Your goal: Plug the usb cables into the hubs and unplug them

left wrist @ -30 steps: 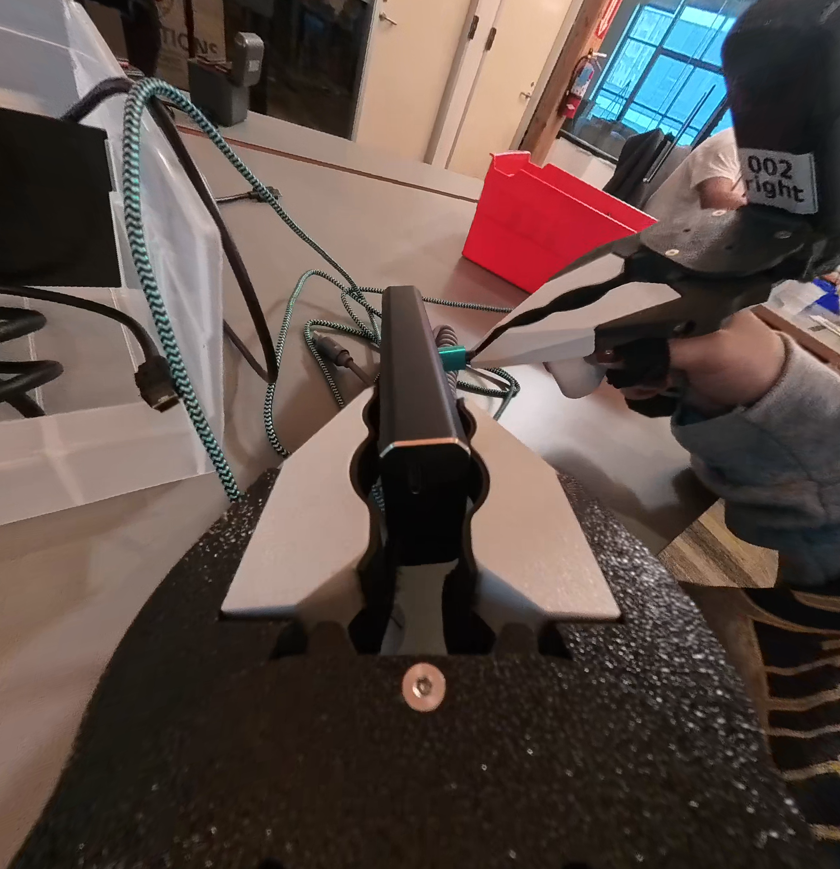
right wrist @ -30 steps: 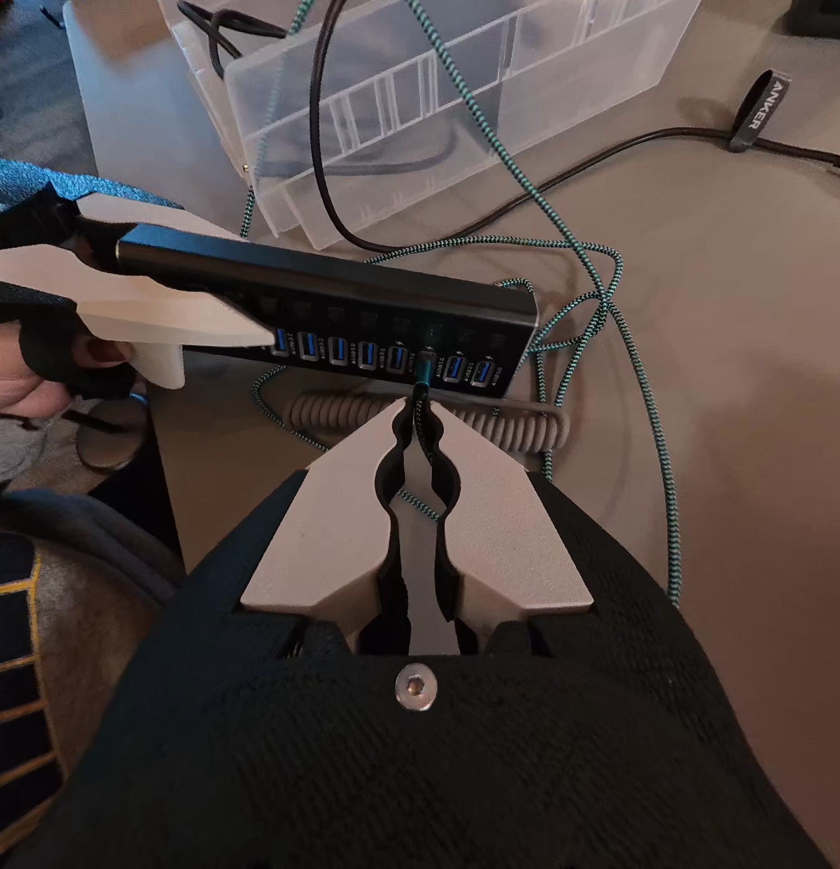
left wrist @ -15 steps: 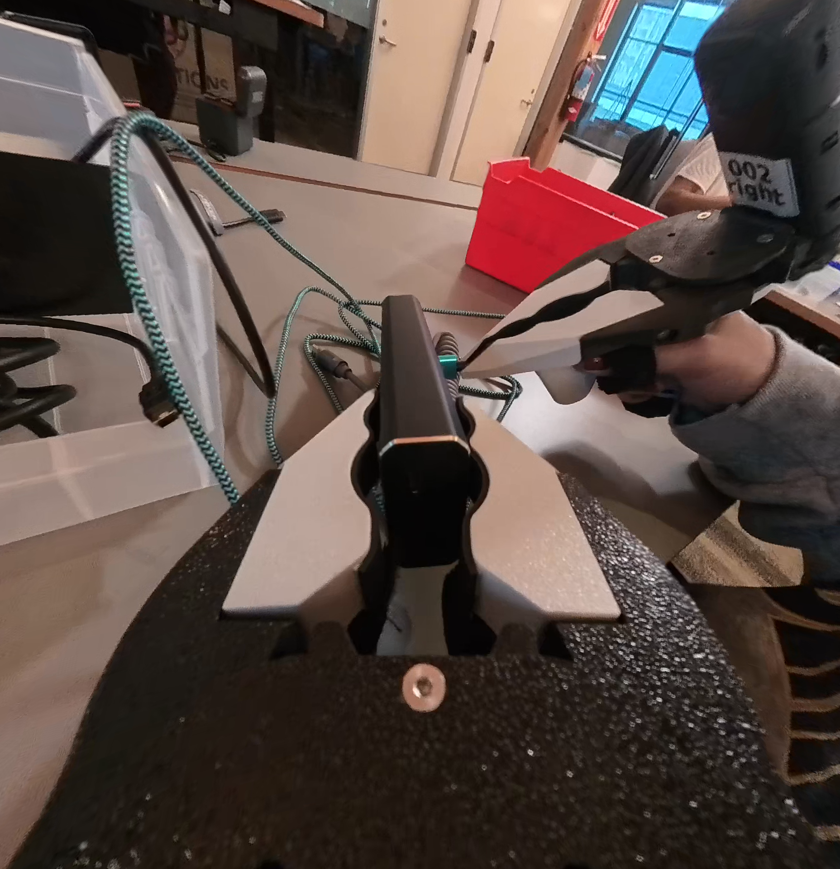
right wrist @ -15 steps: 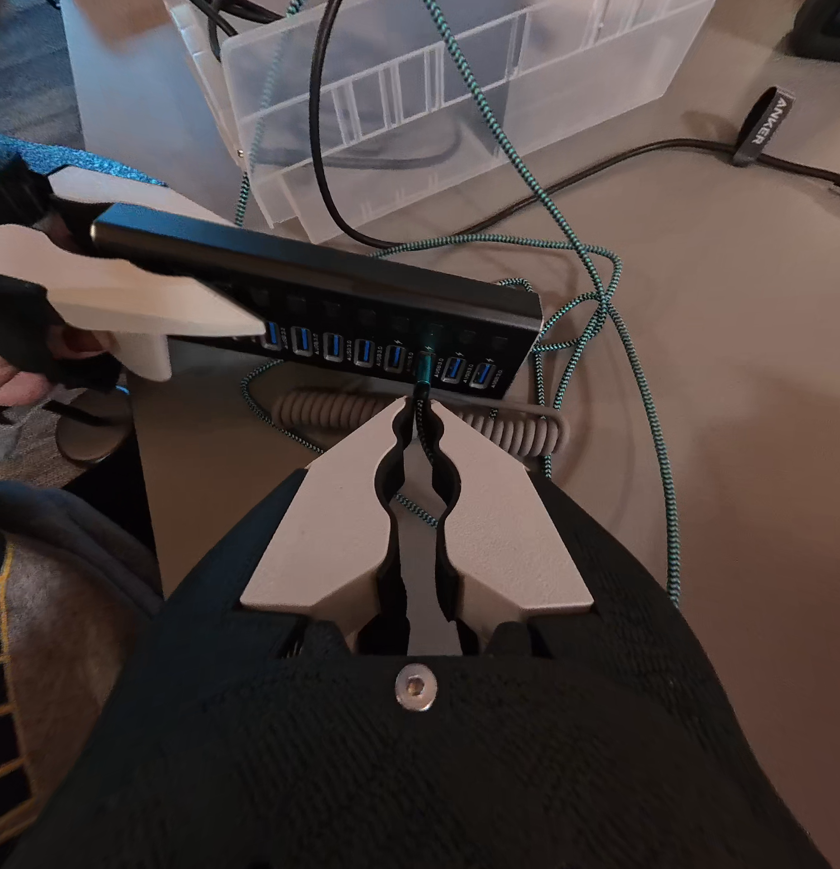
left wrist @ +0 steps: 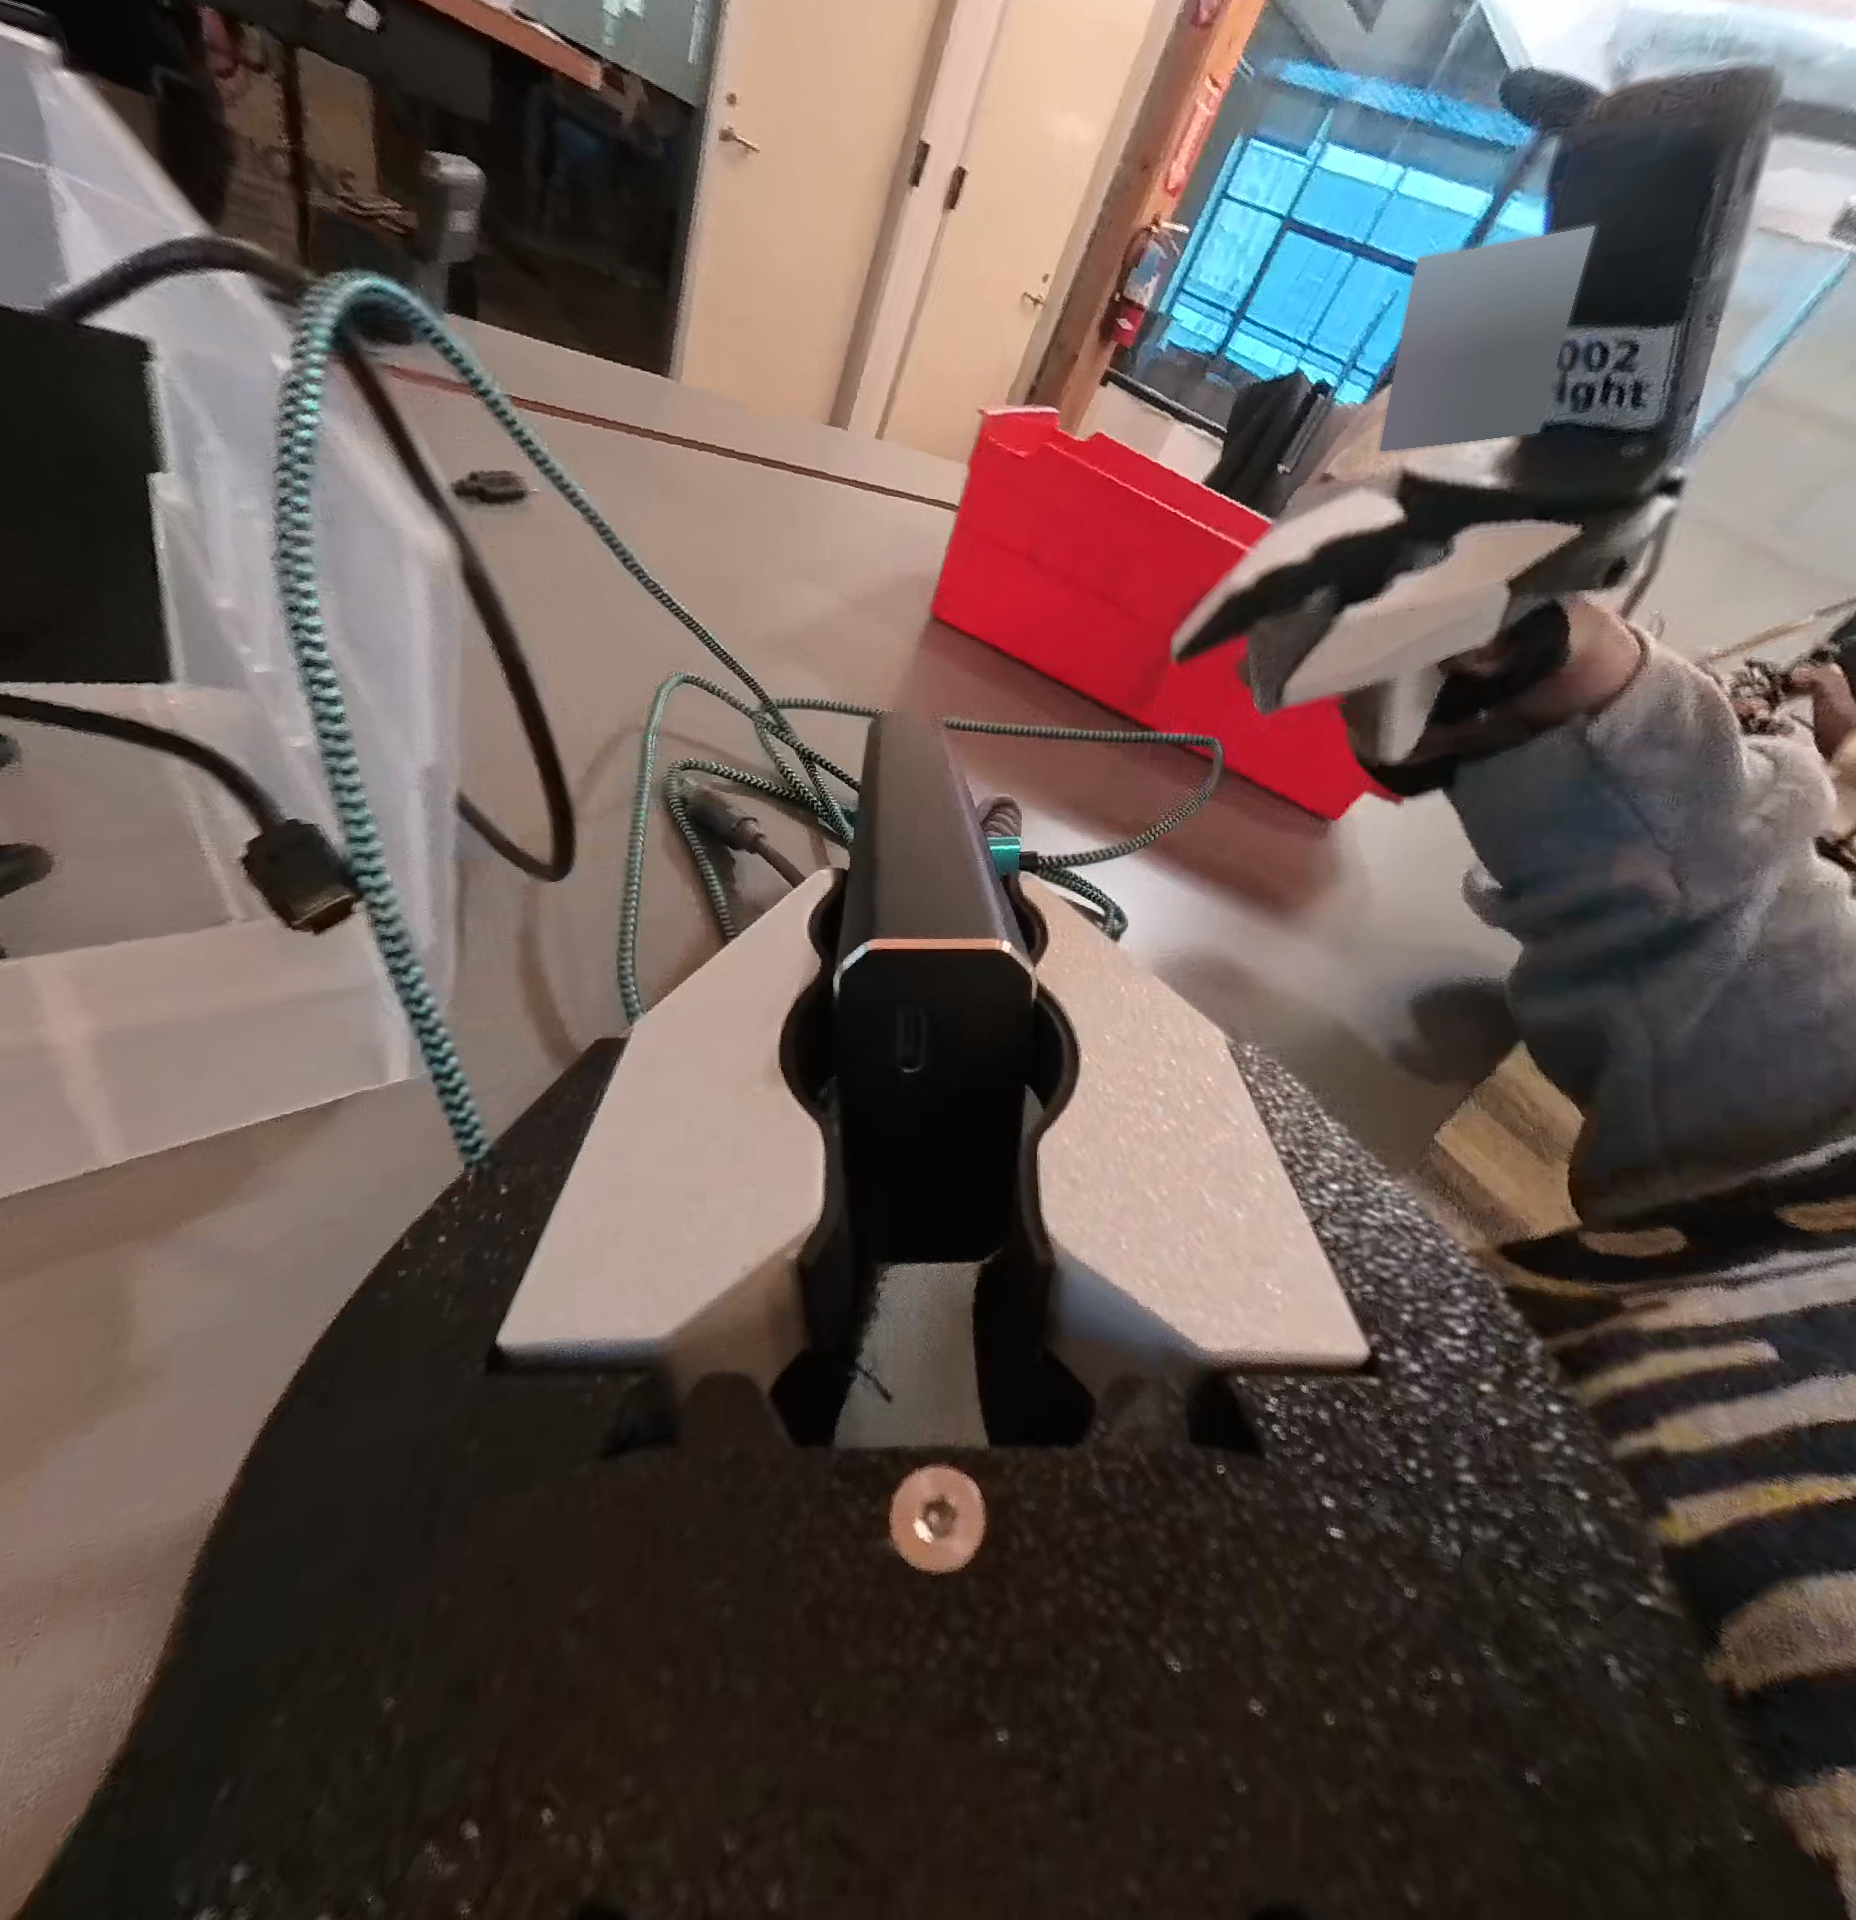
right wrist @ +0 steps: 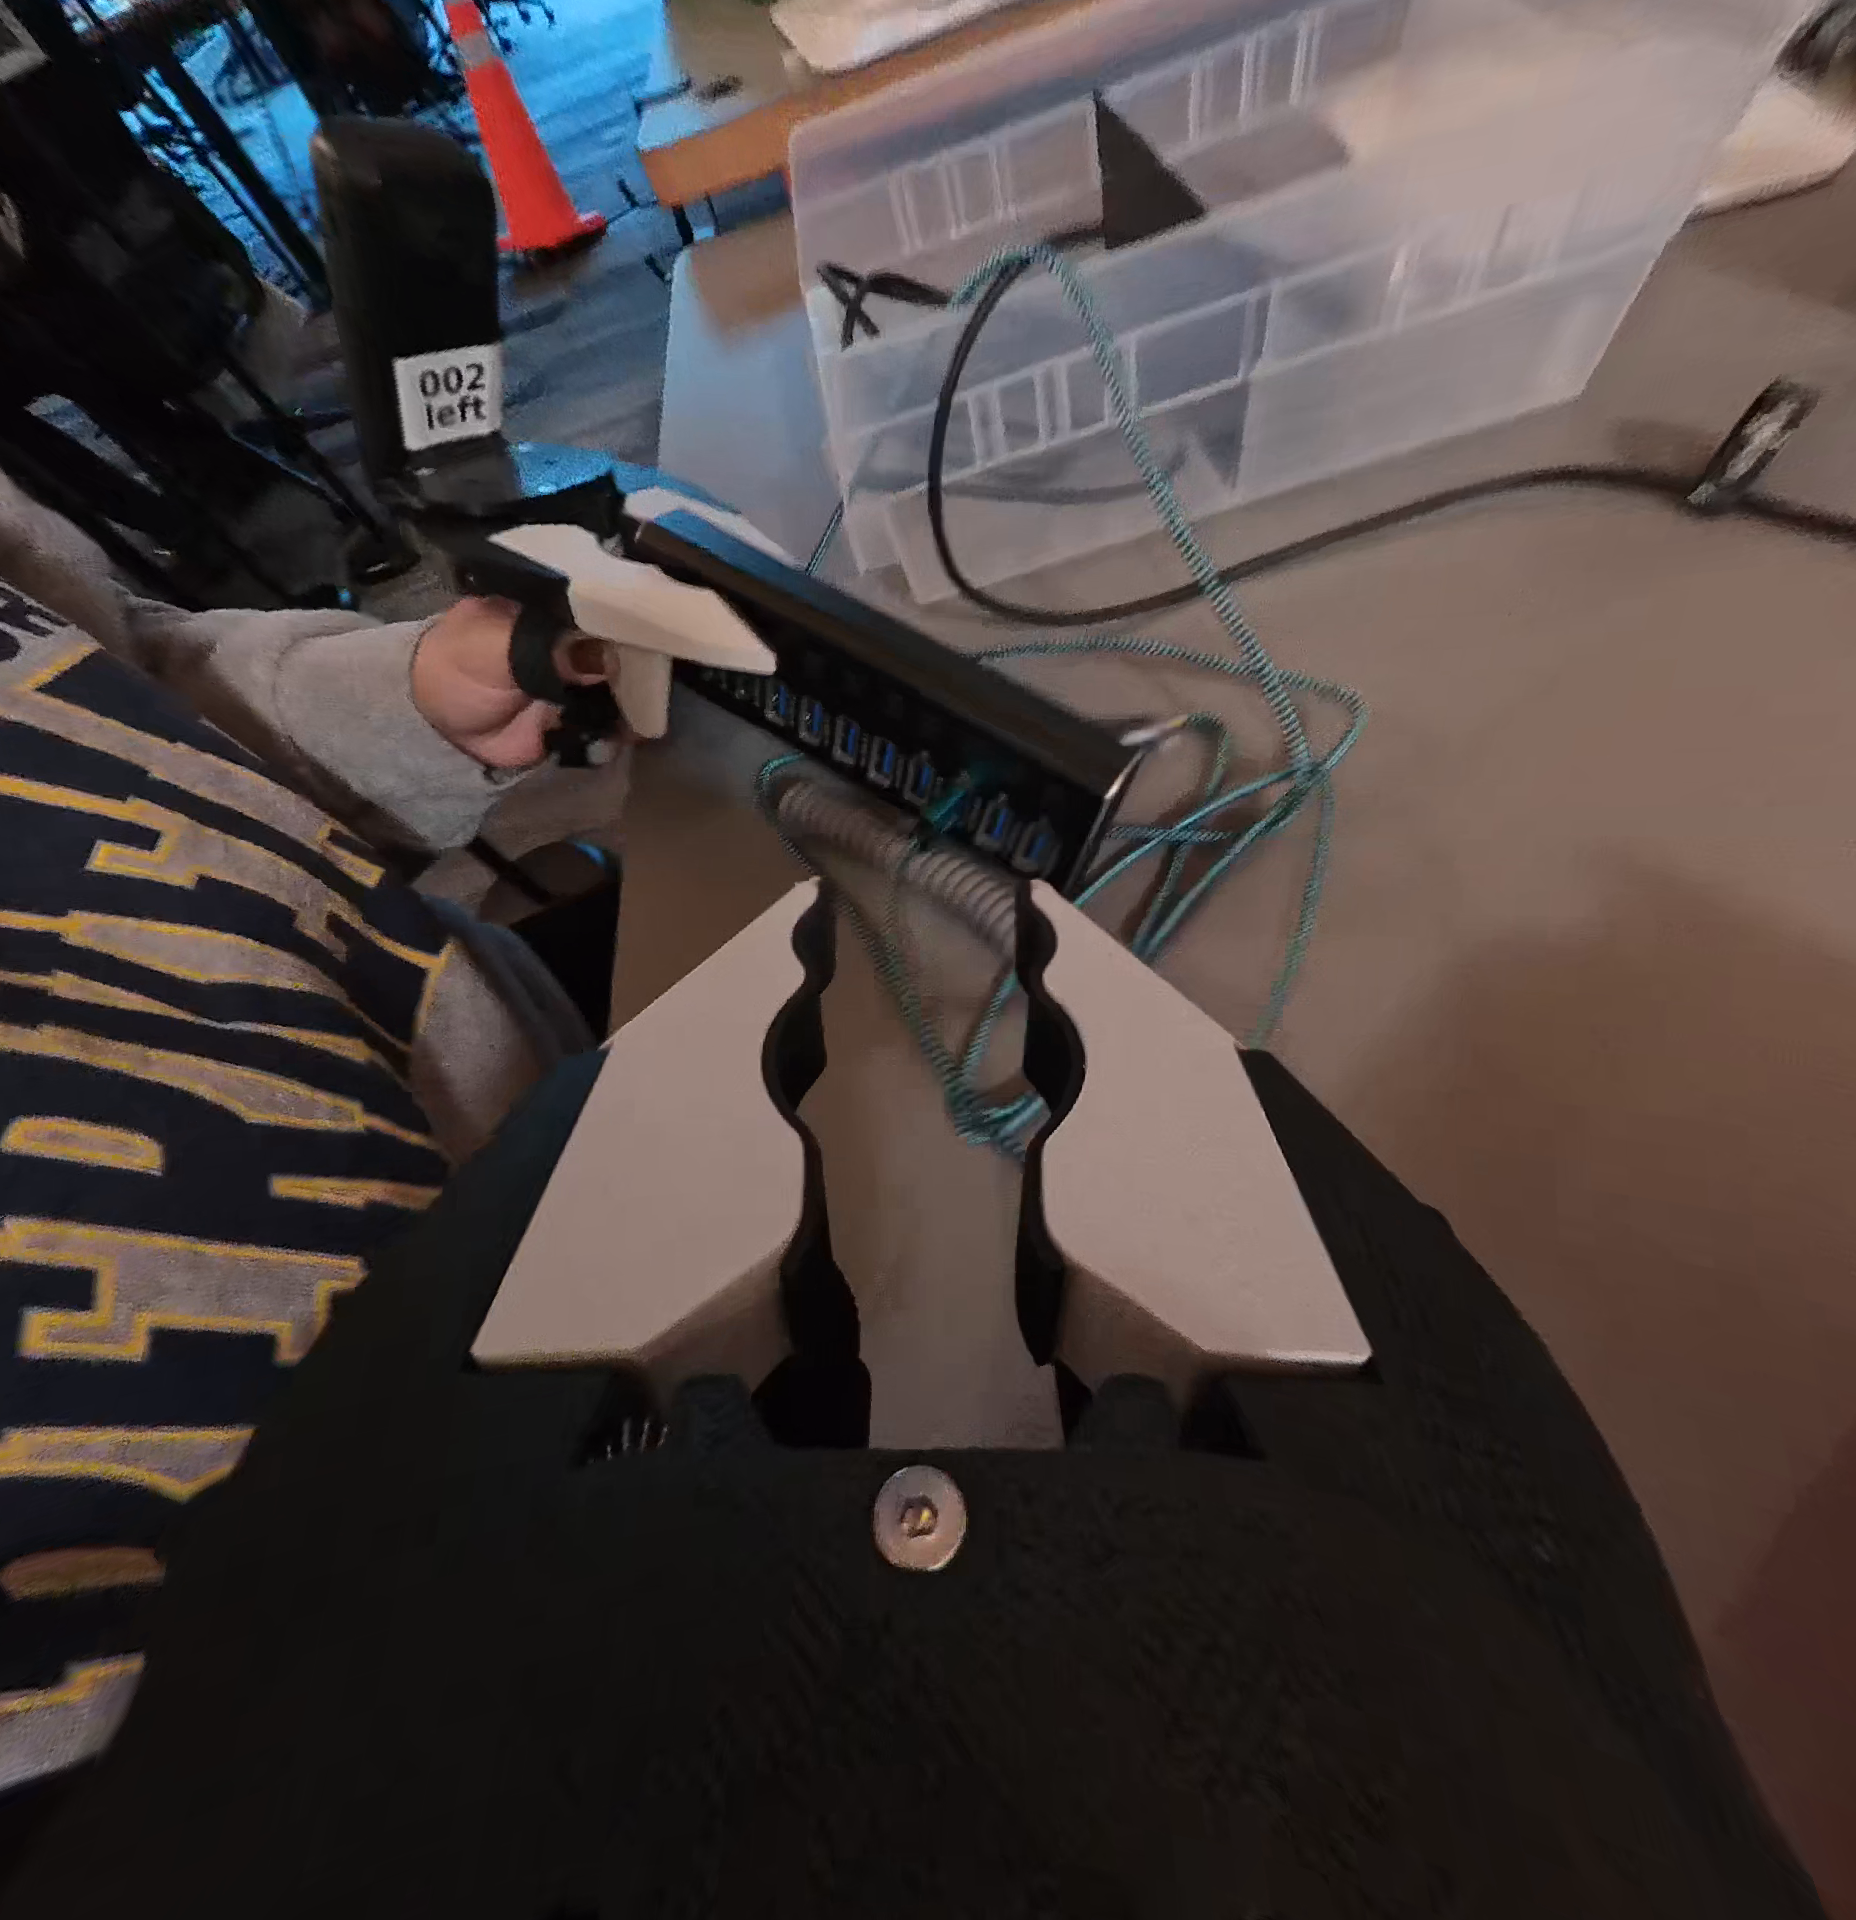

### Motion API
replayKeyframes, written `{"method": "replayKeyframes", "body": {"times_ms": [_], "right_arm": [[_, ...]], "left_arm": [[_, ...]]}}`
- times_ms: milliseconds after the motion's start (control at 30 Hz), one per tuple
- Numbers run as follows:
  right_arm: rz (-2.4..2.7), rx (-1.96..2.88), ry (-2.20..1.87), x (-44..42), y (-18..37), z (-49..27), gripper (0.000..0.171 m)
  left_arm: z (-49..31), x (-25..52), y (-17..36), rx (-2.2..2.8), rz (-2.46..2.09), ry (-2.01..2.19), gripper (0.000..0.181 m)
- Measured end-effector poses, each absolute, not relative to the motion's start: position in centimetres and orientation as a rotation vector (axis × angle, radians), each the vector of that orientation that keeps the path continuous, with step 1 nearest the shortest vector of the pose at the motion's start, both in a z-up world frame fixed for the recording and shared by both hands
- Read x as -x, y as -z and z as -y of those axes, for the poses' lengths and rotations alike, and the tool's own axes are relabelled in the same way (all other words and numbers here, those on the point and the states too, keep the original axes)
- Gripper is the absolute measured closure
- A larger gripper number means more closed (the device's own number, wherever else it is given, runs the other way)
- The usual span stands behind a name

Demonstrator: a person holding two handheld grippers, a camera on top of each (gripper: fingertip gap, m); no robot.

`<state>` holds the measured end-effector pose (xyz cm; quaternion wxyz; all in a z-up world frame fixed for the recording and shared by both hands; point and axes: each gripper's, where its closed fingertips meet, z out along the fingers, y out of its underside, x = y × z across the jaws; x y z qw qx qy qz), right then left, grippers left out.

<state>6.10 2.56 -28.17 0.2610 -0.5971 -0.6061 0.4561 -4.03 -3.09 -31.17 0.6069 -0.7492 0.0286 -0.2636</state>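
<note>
Table [left wrist: 799, 520]: grey-beige top, carrying all items below.

Bin [right wrist: 1319, 260]: clear plastic, divided into compartments, at the far edge of the table; cables draped over its wall. Blurred in the right wrist view.

Tray [left wrist: 1090, 582]: red, on the table beyond the hub, near the right gripper.

Left gripper [left wrist: 929, 914]: fingers pressed onto the near end of the hub, one against each long side. Gripped by a hand in a grey sleeve, as seen in the right wrist view [right wrist: 685, 634].

Right gripper [right wrist: 924, 904]: fingers spread, nothing between them. Raised above the table, apart from the hub and to its port side. In the left wrist view [left wrist: 1256, 623], tips parted and pointed down toward the table.

Hub [left wrist: 919, 831]: long, black, held clear of the table and pointing away from the left gripper. Row of blue ports along one long face [right wrist: 903, 727], facing the right gripper.

Teal cable [left wrist: 311, 582]: braided, running from the bin down to the table, looping behind and beneath the hub.

Black cable [left wrist: 488, 623]: hanging from the bin in a loop beside the teal cable.

Coiled cable [right wrist: 903, 852]: grey, lying on the table under the hub.

Plug [left wrist: 1005, 860]: teal, seated in a port near the far end of the hub, with the teal cable trailing from it onto the table.
</note>
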Motion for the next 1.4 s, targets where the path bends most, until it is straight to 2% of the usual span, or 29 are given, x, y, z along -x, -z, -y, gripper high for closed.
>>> {"method": "replayKeyframes", "body": {"times_ms": [67, 300, 500, 900, 1133, 1300, 1400], "right_arm": [[1.583, 1.518, -1.185, -6.2, 27.1, -3.8, 0.132], [1.263, 1.265, -1.017, -5.0, 23.9, -7.5, 0.131], [0.964, 1.003, -0.734, -6.9, 22.8, -10.1, 0.146], [0.969, 1.052, -0.705, -7.1, 24.2, -11.1, 0.149], [0.998, 1.032, -0.681, -6.8, 24.3, -10.7, 0.151], [0.986, 1.033, -0.672, -6.9, 24.2, -10.9, 0.15], [0.938, 0.969, -0.643, -7.9, 22.3, -10.7, 0.148]], "left_arm": [[3.4, 3.1, 31.2, 1.733, -0.138, 0.629, 0.153], [3.6, 2.8, 31.4, 1.748, -0.151, 0.685, 0.153], [3.8, 2.4, 31.5, 1.75, -0.183, 0.678, 0.154], [4.5, 1.9, 30.3, 1.647, -0.257, 0.63, 0.154], [5.2, 5.5, 26.6, 1.386, -0.026, 0.712, 0.154], [5.0, 6.2, 26.6, 1.372, 0.021, 0.694, 0.154], [4.9, 6.5, 26.6, 1.365, 0.047, 0.667, 0.154]]}}
